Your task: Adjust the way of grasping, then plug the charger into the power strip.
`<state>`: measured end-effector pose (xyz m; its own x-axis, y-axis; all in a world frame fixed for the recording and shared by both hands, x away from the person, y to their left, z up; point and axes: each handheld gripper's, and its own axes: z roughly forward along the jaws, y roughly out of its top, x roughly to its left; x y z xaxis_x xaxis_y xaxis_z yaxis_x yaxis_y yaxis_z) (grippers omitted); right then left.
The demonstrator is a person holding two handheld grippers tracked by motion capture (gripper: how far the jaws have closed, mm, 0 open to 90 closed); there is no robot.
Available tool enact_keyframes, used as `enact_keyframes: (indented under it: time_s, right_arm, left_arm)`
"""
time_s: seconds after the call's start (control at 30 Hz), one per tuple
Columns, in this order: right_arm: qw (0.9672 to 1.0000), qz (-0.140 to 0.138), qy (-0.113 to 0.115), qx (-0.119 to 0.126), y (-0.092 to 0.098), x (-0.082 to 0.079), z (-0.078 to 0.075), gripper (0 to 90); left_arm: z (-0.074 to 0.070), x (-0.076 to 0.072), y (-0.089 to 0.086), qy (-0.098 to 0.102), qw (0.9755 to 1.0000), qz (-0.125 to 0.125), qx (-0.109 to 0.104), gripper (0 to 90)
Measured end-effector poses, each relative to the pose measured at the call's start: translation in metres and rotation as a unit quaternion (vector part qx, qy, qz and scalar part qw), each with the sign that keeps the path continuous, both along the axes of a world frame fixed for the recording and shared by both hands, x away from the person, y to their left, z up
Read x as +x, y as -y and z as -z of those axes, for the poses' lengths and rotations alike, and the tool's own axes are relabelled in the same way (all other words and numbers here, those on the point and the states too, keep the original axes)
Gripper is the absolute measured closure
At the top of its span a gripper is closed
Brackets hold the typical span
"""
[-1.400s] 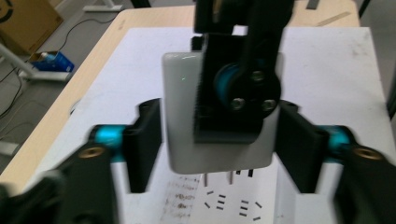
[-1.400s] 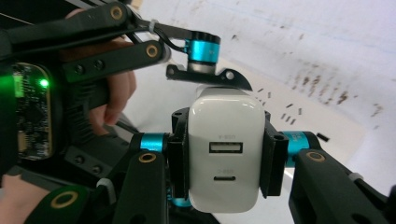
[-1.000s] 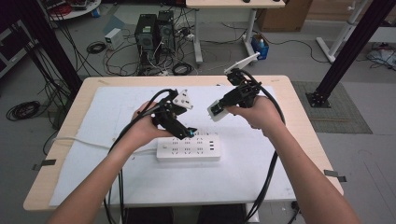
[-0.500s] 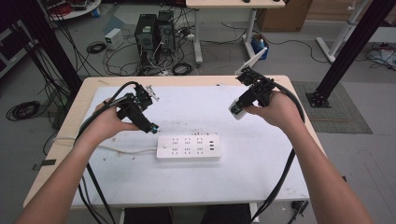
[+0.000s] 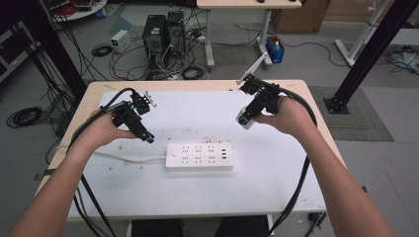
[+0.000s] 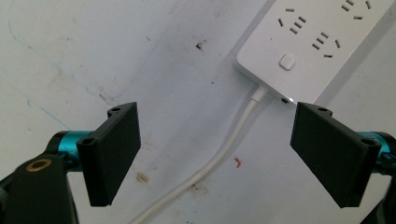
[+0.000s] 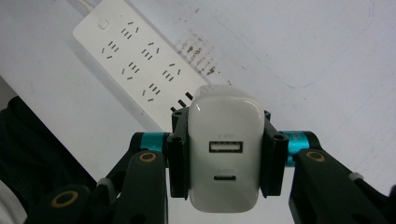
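Right gripper (image 7: 223, 156) is clamped on a white charger (image 7: 225, 154), left gripper (image 6: 217, 154) has its jaws wide apart over the power strip (image 5: 199, 156) cord, all on a scuffed white table (image 5: 197, 202), with computer towers (image 5: 163, 34) and cable clutter on the floor behind.

A lab: computer towers (image 5: 163, 32), tangled floor cables (image 5: 24, 116) and black rig frames (image 5: 368, 52).

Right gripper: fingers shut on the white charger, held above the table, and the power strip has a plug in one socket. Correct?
Not quite. The power strip has no plug in it: the high view shows every socket free, with just its own cord leaving its left end. The rest holds: the right gripper has its fingers shut on the white charger, held above the table.
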<state>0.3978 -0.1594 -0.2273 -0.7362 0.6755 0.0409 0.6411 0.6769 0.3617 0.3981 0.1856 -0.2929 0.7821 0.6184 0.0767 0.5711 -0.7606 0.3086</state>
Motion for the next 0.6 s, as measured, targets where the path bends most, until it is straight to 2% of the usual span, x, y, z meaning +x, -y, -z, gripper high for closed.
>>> enact_keyframes:
  time_s: [0.23,0.43,0.47,0.6]
  right_arm:
    - [0.9999,-0.014,0.001,0.008,-0.0043,-0.0044,-0.0011,62.1]
    - [0.9998,-0.019,-0.006,0.008,-0.0076,-0.0046,-0.0006,62.1]
    - [0.9996,-0.025,-0.009,0.006,-0.0077,-0.0037,-0.0003,62.1]
    - [0.9994,-0.033,-0.008,0.005,-0.0083,-0.0001,0.0008,62.1]
  left_arm:
    - [-0.0002,0.0006,0.0078,-0.004,0.9999,0.009,0.007,16.2]
    - [-0.0015,-0.0005,0.0086,0.0,0.9999,0.01,0.009,16.2]
    - [-0.0033,-0.0035,0.0071,0.002,1.0,0.007,0.001,16.2]
    - [-0.0021,-0.0051,0.0049,-0.001,1.0,0.007,-0.002,16.2]
